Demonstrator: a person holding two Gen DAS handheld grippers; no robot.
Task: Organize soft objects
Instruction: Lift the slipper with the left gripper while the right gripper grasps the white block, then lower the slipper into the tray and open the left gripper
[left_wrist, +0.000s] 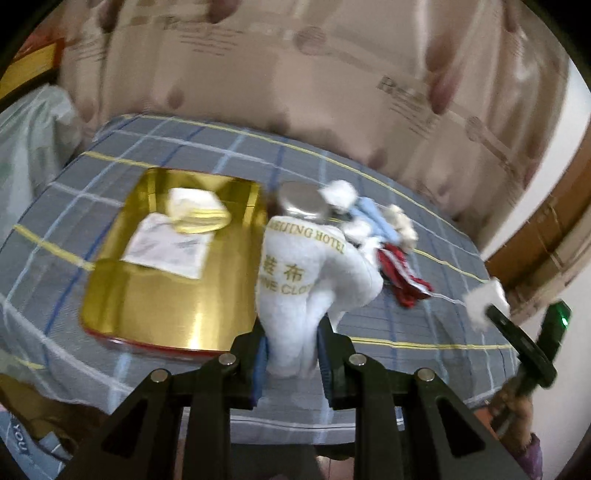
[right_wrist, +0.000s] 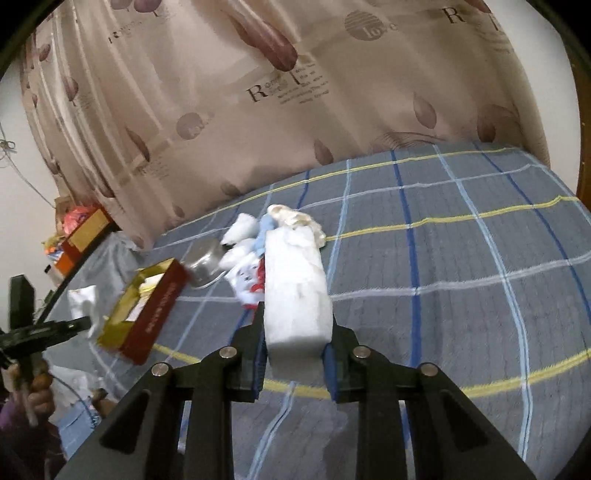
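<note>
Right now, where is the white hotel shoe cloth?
The white hotel shoe cloth is clamped in the left tongs, centre of the left wrist view, beside the gold box.

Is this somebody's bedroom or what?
Probably a bedroom: a bed under a checked sheet, a printed curtain behind it, and a pile of small cloths lying on the sheet.

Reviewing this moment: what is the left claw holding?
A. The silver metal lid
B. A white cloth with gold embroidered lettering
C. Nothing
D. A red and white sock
B: in the left wrist view the left claw is clamped on a white cloth with gold embroidered lettering, beside the gold box.
</note>
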